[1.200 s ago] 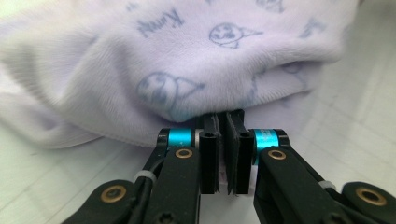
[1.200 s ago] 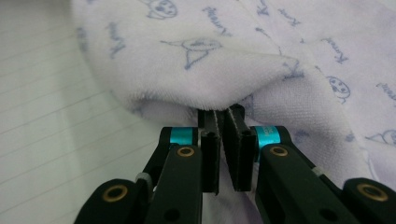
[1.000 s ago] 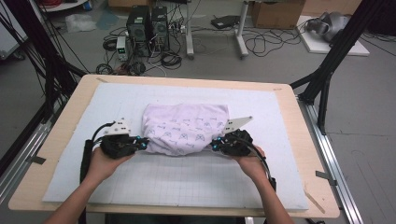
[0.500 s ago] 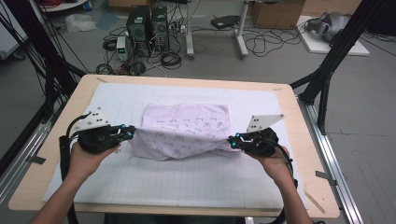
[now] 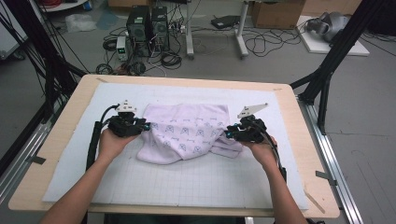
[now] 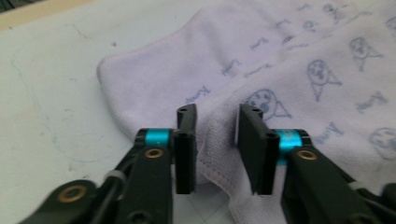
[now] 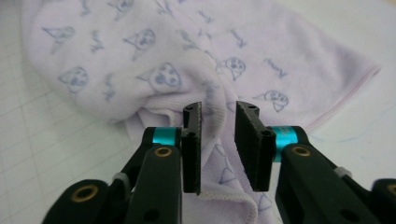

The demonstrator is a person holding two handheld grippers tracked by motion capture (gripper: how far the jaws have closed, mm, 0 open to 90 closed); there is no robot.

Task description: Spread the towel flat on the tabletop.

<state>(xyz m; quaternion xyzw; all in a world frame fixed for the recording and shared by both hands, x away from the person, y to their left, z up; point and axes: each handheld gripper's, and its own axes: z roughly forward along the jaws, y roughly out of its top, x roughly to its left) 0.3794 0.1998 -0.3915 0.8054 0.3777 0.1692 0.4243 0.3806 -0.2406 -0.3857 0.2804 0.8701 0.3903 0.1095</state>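
In the high view, one pale lilac towel [image 5: 187, 133] lies bunched at the centre of the frame on the white gridded mat [image 5: 187, 182], which covers the one wooden table [image 5: 56, 186]. Half a second ago both hands stood out wide to either side of it; now they are back in at its ends, the left gripper [image 5: 145, 126] at the towel's left edge and the right gripper [image 5: 227, 134] at its right edge. The towel itself is narrower and more heaped than it was a second ago. Two grippers, two hands, one towel.

In the left gripper view the jaws have just been opening: they stand parted in the lower middle of the frame, with a fold of the towel [image 6: 289, 79] rising between them, and the pads do not press on it.

In the right gripper view the jaws have likewise just been opening and stand parted, a puckered ridge of the towel [image 7: 154, 60] in the gap, untouched by the pads.

My reading is that both are set to take a fresh pinch at the ends for the next fold or spread
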